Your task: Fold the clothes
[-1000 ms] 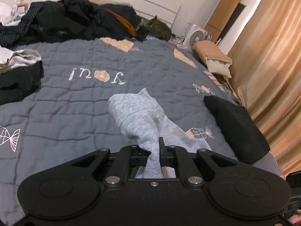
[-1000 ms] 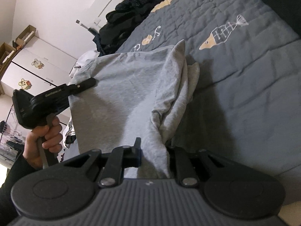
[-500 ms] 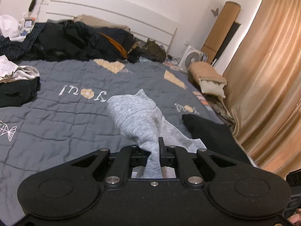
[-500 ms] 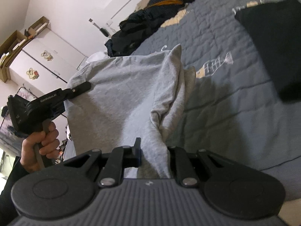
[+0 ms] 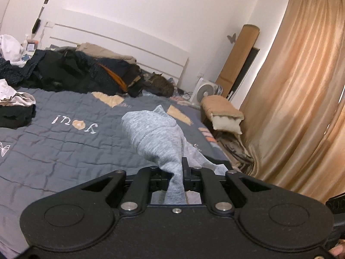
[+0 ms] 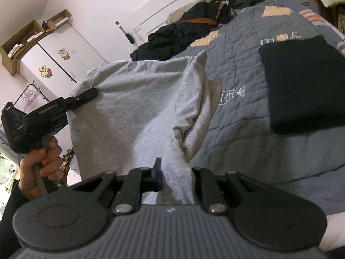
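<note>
A light grey garment [image 6: 138,108] hangs stretched in the air between both grippers, above the grey quilted bed [image 6: 241,116]. My right gripper [image 6: 175,170] is shut on a bunched edge of the cloth. In the left wrist view my left gripper [image 5: 174,170] is shut on another bunch of the grey garment [image 5: 155,133], which bulges forward past its fingers. The right wrist view shows the left gripper [image 6: 86,96] from the side, held by a hand [image 6: 41,159], pinching the garment's far corner. Part of the cloth folds over itself on the right side.
A folded black garment [image 6: 301,82] lies on the bed's right side. A heap of dark clothes [image 5: 75,73] and a cat [image 5: 161,84] lie by the headboard. Folded clothes [image 5: 15,108] sit at the left. Curtains [image 5: 301,86], a fan [image 5: 204,90] and a padded bench [image 5: 222,114] stand right of the bed.
Both grippers have risen and drawn back with the grey garment held between them. More of the wall and curtain shows in the left view, and the black garment has come fully into the right view.
</note>
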Tool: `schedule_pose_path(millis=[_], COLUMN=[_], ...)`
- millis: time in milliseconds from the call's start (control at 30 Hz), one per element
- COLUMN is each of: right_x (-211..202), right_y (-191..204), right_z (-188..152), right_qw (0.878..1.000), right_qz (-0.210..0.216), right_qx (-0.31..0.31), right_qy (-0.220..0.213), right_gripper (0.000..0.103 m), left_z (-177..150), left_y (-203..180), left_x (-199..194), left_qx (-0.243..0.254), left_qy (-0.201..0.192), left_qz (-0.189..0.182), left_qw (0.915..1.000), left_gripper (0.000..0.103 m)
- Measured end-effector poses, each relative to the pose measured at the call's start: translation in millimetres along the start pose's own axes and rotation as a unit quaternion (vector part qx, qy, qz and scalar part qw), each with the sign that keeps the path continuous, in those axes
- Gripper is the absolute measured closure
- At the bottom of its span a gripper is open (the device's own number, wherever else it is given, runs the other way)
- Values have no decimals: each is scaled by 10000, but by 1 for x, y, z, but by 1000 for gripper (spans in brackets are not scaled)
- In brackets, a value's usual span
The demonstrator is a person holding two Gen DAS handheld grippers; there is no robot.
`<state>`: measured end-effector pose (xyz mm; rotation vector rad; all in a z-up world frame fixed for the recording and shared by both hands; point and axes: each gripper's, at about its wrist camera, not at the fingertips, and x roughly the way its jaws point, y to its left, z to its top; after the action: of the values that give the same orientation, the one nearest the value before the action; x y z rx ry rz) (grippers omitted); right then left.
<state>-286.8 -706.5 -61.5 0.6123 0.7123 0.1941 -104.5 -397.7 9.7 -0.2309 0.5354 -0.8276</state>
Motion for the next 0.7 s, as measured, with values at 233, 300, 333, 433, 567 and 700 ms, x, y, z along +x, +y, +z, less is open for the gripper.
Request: schedule_pose_path(millis=[233,300,333,433,567,700], right_x=[-37,-44,-48,-60,-74,-82], right_y=[-30,-39,-44,-60,-82,-107], right_z=[3,7,9,20,36,48], right_qw=[9999,9999,9999,9998,9994,9991], right_qz=[44,35,31,27,-32,-101], right_qx=[-13,-15,-17,-19,33,108], right_qy=[-118,-130,-137,-204,-334,-385], right_gripper=[88,88,88,88,88,88], left_z=[-6,-5,-4,-3,-1,2], left_y=[-45,-56,-61,-77,-97,-115], left_x=[9,16,20,32,54,82], left_qx=[108,134,146,186,246,335], left_qy=[-69,-38,-22,9,77,190], left_qz=[9,34,47,74,65,6], left_qw=[9999,9999,9999,9998,9996,9993], left_gripper=[96,96,96,96,96,96])
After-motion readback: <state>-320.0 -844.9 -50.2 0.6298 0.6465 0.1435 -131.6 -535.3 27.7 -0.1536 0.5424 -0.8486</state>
